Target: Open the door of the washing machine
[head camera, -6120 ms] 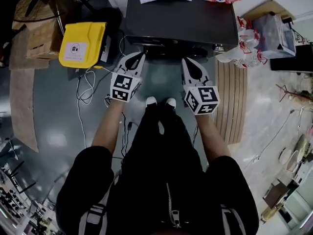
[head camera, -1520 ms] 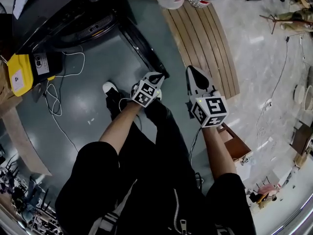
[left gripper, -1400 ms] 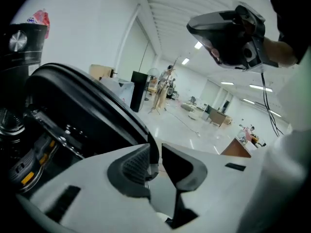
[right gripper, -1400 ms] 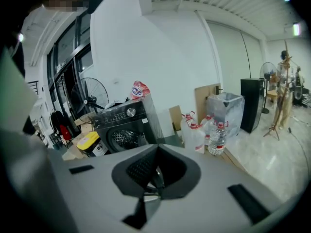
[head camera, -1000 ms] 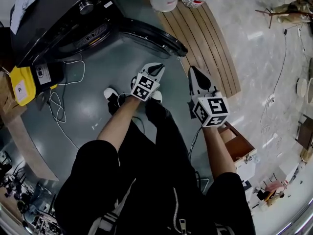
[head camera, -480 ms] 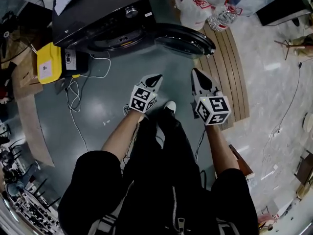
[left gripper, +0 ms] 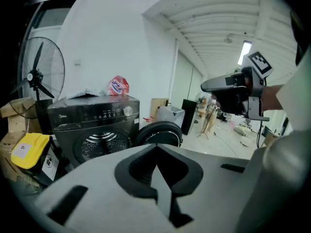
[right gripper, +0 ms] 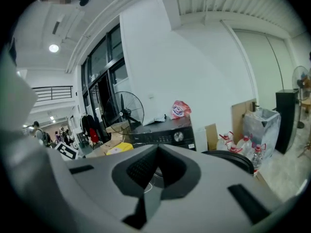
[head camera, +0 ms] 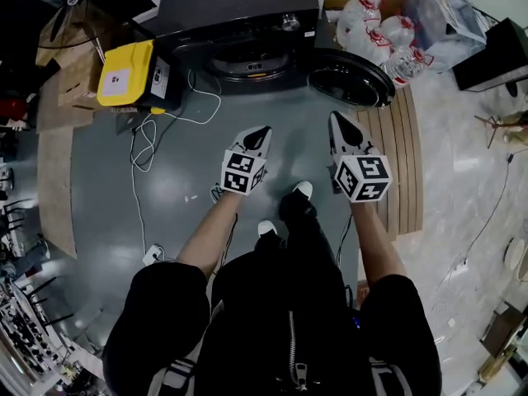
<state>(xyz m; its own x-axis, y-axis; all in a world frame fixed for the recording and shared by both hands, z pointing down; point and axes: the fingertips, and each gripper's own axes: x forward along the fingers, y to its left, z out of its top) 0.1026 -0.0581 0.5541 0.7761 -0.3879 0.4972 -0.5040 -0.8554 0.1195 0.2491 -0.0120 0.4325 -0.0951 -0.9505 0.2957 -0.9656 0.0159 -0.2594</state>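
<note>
Already open: the door hangs wide, both grippers empty

Head view: we see the washing machine [head camera: 247, 11] at the far edge, with its door [head camera: 351, 77] swung out to the right of the drum mouth [head camera: 247, 58]. The left gripper [head camera: 264, 130] and right gripper [head camera: 334, 120] hover well apart from it, jaws together, holding nothing. We judge the door stiff and fairly heavy, turning on its hinge. Its glossy rim looks slippery, so the free edge is the place to hook.

Left gripper view: the closed tips point toward the washing machine [left gripper: 92, 123]. The gripper body cuts off the lower half of the door [left gripper: 158, 132].

Right gripper view: the jaws meet, and the door [right gripper: 235, 160] shows only its top rim. We cannot make out a handle or hinge in any view.
</note>
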